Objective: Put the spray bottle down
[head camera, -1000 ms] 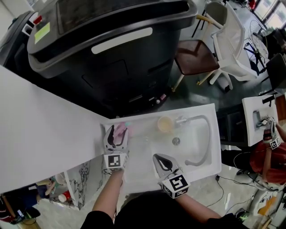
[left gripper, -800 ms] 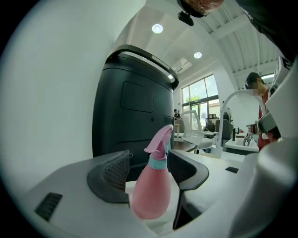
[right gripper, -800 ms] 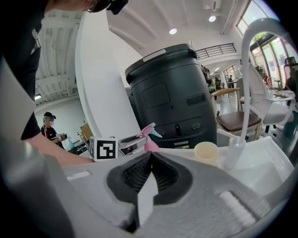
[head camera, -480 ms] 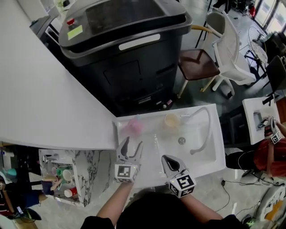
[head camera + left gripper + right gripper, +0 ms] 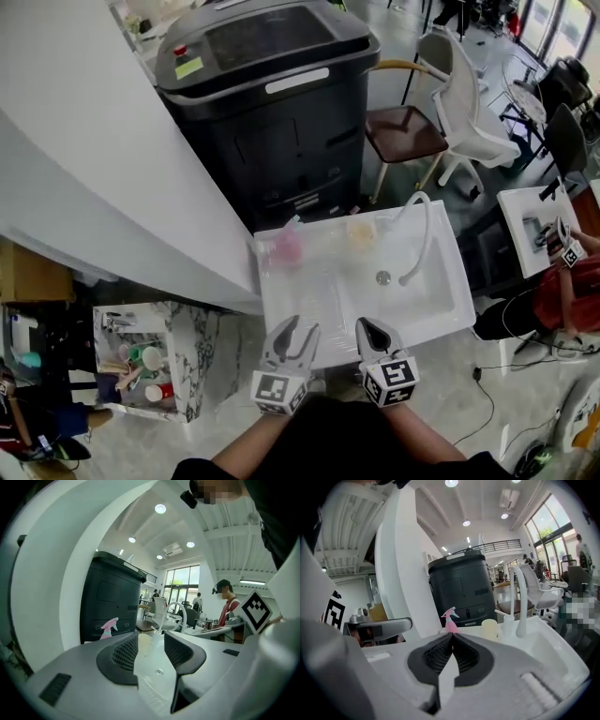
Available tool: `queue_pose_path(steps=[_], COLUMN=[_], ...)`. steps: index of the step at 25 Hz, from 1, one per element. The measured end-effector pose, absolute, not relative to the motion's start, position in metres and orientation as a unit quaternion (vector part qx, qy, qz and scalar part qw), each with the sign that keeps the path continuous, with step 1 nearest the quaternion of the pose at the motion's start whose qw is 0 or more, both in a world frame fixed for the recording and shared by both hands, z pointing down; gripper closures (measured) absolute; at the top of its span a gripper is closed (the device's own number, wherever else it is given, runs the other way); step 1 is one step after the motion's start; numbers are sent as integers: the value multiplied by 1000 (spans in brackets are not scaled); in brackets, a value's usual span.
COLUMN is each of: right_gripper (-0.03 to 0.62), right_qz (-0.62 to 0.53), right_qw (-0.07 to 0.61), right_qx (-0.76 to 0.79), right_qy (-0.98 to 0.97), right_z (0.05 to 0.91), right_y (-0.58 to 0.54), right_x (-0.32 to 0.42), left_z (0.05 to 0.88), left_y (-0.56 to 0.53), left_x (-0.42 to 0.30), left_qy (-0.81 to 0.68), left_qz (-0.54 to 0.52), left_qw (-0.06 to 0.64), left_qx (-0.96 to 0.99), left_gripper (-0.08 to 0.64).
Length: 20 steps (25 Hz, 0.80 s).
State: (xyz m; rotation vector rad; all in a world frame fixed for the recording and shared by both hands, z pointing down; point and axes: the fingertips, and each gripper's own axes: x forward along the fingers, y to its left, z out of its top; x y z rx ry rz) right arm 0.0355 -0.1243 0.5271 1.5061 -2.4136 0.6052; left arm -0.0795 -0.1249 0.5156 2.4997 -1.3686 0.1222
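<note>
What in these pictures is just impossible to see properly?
Spray bottle: label too small to read in any view; in the right gripper view the right tongs hide its base.
Cup: contents too small and washed out in the head view; seen only side-on in the right gripper view.
Shelf clutter: too small to name in the head view.

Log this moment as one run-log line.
spray bottle: upright on sink, far left corner, standing free | left gripper: open, jaws just closing partway, empty | right gripper: shut, empty | task: done
</note>
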Motion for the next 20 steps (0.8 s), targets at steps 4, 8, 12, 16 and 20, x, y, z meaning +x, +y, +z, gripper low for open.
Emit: queue_pose_path(steps=[4, 8, 12, 16, 20], right_gripper=[594, 595, 595, 595, 595], right_qz=[190, 160, 149, 128, 116], right_qw=[96, 98, 97, 98, 92], right_qx=[510, 494, 496, 517, 530], right_qy=[-833, -849, -850, -841, -835], right_z=[511, 493, 482, 476, 468], right_y=[-99, -72, -51, -38, -28], right_x=[26, 12, 6, 9, 15], left_z=[509, 494, 478, 474, 472], left_y=[-89, -61, -41, -27, -14], left_x=[-86, -87, -97, -104, -102], left_qy=[-472, -466, -470, -468, -465], left_qz=[44, 41, 37, 36, 35], left_qw=[172, 174, 160, 154, 151], left_qx=[863, 867, 867, 870, 872], left_gripper=[421, 526, 529, 532, 535])
